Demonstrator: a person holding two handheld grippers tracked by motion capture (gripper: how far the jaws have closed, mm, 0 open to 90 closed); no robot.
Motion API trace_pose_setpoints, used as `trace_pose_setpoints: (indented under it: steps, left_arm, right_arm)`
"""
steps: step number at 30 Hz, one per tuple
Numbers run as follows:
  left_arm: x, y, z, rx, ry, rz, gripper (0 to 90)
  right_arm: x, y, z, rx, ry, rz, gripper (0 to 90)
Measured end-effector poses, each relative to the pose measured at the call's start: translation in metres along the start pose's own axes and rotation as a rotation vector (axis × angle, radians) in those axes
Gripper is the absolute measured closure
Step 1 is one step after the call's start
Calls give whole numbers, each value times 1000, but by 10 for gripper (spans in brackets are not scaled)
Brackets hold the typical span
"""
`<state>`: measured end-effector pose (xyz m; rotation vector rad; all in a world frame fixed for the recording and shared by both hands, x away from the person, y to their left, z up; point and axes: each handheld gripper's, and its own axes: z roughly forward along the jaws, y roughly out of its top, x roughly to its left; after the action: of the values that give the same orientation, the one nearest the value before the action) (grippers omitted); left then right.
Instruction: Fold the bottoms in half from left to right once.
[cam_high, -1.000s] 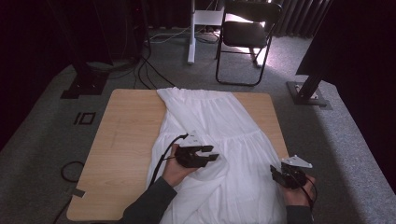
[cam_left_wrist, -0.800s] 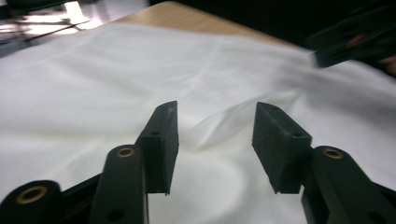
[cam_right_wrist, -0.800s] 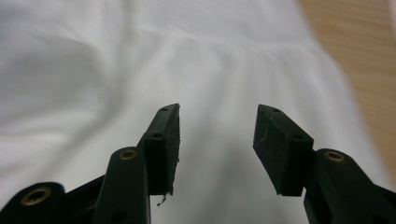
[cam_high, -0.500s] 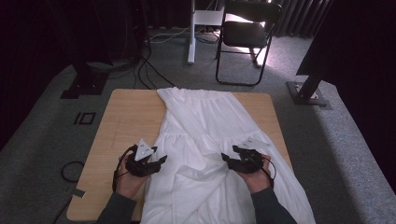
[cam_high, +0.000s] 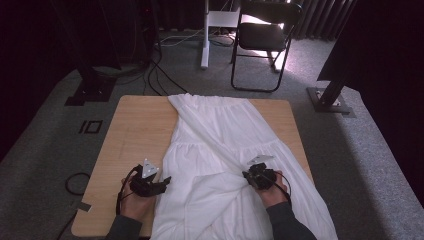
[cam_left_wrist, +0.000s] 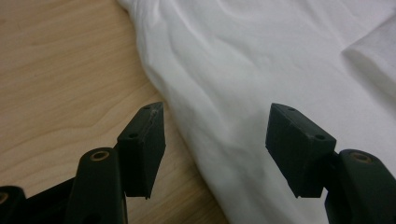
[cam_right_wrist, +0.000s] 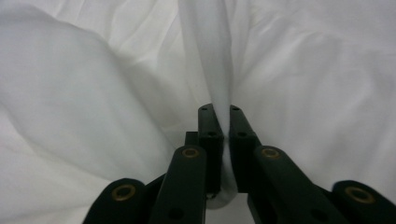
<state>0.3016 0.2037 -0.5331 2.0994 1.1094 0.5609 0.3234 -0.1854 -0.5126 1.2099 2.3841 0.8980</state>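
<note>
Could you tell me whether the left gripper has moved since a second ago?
Yes. The left gripper has moved from over the white garment leftward to its edge, over the table.

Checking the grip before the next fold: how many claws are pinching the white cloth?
1: the right claw, shut on a white cloth fold. The left claw stands open over its edge.

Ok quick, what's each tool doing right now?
Left tool: open, holding nothing, over the edge of the white garment.
Right tool: closed on a fold of it.
</note>
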Motion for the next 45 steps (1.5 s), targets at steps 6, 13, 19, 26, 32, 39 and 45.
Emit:
trace_pose_setpoints:
  steps: [6,13,19,26,32,39,45]
  left_arm:
    - [-2,1,3,7,-3,5,369]
    - [-16,3,9,10,-32,45,358]
    - [-26,4,14,16,-51,70,358]
    - [-36,8,19,12,-91,78,358]
    - [-60,18,31,9,-167,102,357]
    - [-90,27,51,17,-296,98,339]
    - [-102,33,67,6,-337,69,342]
  right_arm:
    - [-11,12,-48,-168,-33,7,880]
    - [-21,28,-100,-330,-105,2,880]
    - [-58,16,-128,-374,-224,80,881]
    - [-121,-38,-93,-166,-350,206,881]
    - [-146,-78,-47,-58,-312,280,872]
    - [-148,-86,-28,5,-314,287,818]
    - [-149,-89,-26,1,-306,301,795]
